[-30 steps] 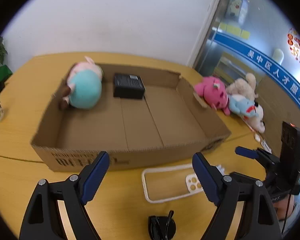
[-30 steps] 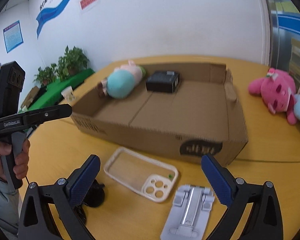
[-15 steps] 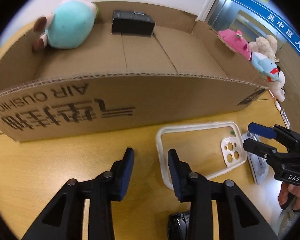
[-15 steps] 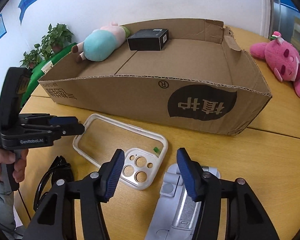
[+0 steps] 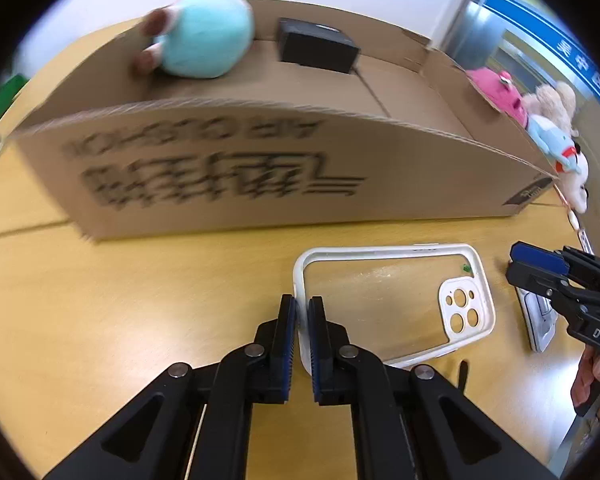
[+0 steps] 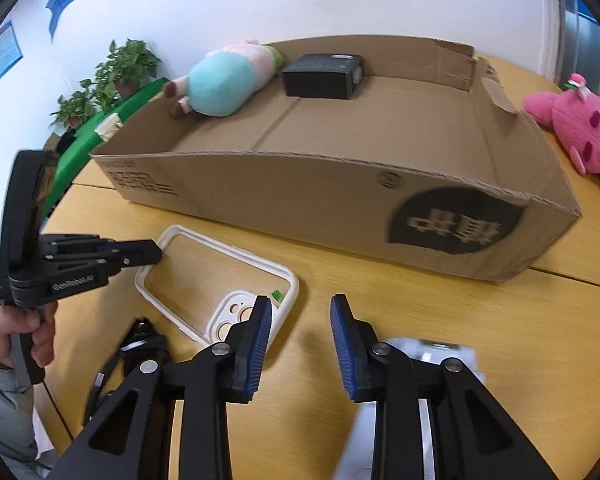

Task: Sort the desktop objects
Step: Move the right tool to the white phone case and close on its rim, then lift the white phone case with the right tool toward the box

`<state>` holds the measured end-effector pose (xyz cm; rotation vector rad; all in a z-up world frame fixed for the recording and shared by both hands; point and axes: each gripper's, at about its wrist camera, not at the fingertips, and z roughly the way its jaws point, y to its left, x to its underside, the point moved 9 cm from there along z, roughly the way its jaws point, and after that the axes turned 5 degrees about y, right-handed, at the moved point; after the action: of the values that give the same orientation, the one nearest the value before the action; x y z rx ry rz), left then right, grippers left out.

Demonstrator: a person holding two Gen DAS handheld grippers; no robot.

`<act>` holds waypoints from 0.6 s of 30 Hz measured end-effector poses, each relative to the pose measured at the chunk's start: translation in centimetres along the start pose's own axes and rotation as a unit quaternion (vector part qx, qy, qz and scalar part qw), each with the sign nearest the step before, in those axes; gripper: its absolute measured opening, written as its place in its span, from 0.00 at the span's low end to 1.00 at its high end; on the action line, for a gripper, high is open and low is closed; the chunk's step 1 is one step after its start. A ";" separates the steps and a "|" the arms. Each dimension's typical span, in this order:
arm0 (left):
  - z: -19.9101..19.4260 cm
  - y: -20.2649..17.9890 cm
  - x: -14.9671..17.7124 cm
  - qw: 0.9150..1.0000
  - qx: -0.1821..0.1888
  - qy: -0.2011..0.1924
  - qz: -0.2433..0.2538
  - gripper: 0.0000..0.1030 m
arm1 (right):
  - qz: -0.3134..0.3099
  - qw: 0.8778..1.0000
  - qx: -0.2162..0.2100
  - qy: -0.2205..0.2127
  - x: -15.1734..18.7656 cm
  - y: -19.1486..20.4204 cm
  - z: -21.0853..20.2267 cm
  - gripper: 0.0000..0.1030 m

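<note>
Left fingers (image 5: 302,312) now clamping phone case (image 5: 392,304)

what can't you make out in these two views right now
- Stand: right wrist view, mostly hidden under the right claw and blurred; whether those closing pads touch it is unclear.
- Box print: left wrist view, motion-blurred and upside down, unreadable.
- Black item beside the case: right wrist view, partly hidden by the claw arm, type unclear.
- Plush pile: left wrist view, partly hidden by the box wall.
</note>
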<state>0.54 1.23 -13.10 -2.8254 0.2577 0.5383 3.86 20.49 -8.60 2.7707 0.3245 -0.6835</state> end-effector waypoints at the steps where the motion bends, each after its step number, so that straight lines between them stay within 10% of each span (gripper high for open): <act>1: -0.1 0.4 0.1 1.000 0.000 -0.001 -0.005 0.06 | -0.005 1.000 -0.004 0.001 0.0 0.6 0.1 0.29; 18: -1.4 1.3 0.8 0.999 0.005 -0.021 -0.029 0.06 | -0.010 1.000 -0.023 0.017 1.5 3.6 3.0 0.12</act>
<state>1.47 -0.55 -12.41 -2.7977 0.1706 0.5820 4.88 16.38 -11.10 2.7407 0.3696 -0.6268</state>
